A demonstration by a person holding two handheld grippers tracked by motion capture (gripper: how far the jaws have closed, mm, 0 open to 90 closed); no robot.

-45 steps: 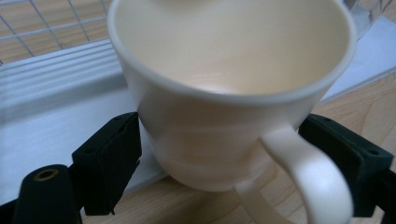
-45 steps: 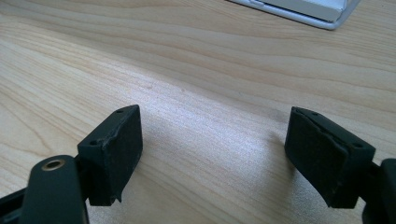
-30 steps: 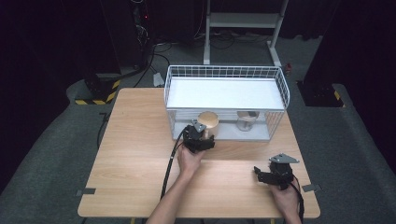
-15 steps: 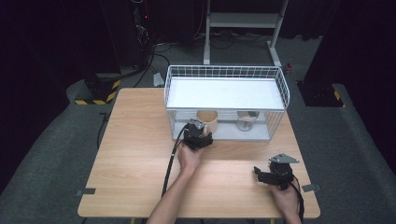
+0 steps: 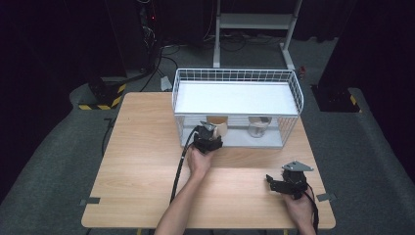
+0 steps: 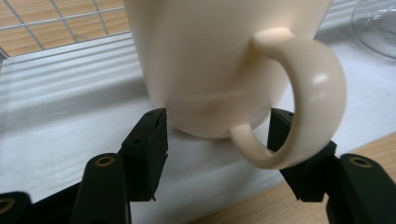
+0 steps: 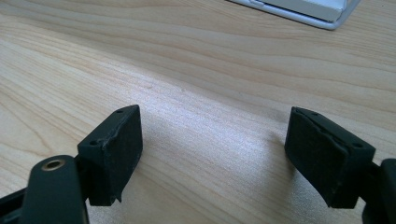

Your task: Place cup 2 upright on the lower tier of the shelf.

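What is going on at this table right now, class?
A person works with a gripper in each hand. The left gripper reaches into the open front of a white wire basket, its jaws on either side of a cream mug near its base. A clear glass stands farther along in the basket. The right gripper rests open over the bare wooden table, holding nothing.

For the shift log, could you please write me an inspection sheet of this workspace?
Surface: wooden table, bare in front.
Job's things: cream mug and a glass in the white wire basket.
Clutter: nothing seen.
Grippers: left tongs straddle the mug's base, contact unclear; right tongs open, over bare wood.
Cables: black cable trails from the left tongs.
Surroundings: dark floor, white stand behind.
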